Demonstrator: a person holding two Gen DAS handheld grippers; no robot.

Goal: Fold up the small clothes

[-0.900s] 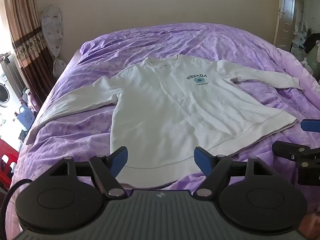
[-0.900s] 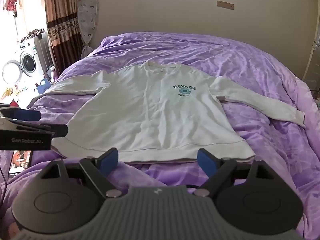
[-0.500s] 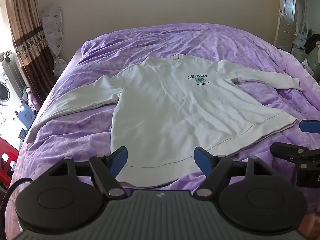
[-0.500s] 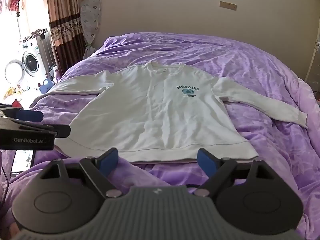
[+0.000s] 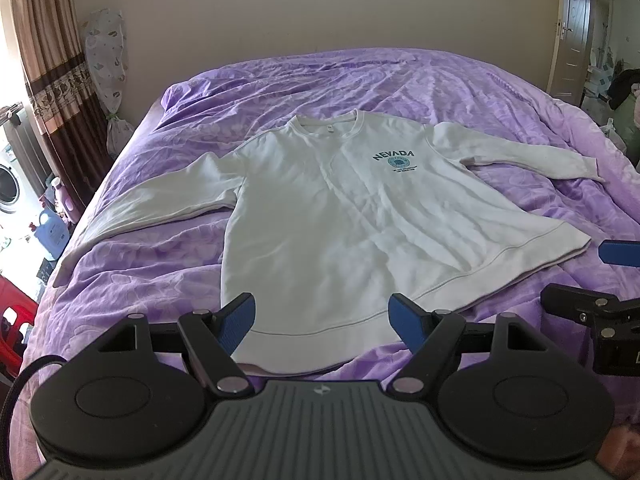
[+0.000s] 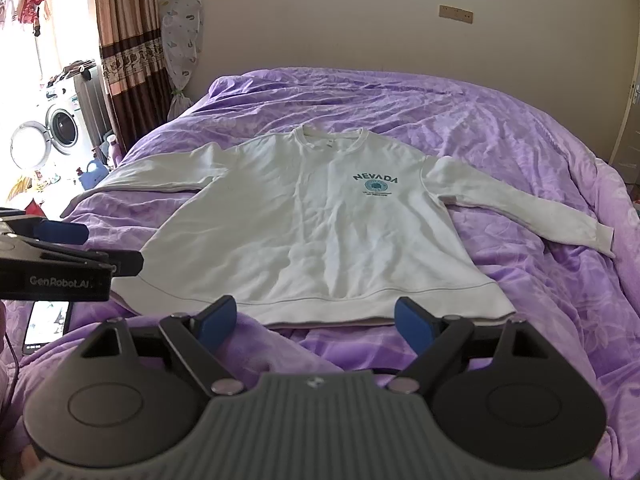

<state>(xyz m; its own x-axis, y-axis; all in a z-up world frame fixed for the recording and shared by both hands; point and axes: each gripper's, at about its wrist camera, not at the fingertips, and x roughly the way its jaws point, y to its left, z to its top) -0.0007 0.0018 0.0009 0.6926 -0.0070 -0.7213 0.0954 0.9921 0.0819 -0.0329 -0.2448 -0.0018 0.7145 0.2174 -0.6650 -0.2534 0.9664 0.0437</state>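
Note:
A white long-sleeved sweatshirt (image 5: 340,216) (image 6: 320,236) with a teal "NEVADA" print lies flat, front up, on the purple bed, both sleeves spread sideways and its hem toward me. My left gripper (image 5: 322,318) hovers open above the hem's left part with nothing between its blue pads. My right gripper (image 6: 316,318) is open too, just short of the hem's middle, empty. Each gripper shows at the edge of the other's view: the right gripper (image 5: 600,280) and the left gripper (image 6: 76,248).
The purple bedspread (image 5: 400,92) is rumpled all around the shirt. A phone (image 6: 46,326) lies on the bed near the left corner. Curtains (image 6: 128,56), a washing machine (image 6: 60,128) and bottles stand left of the bed; a door (image 5: 574,28) is at the right.
Both views have tilted slightly, so the sweatshirt sits a little lower in frame. Both grippers stay open and empty; the shirt has not moved.

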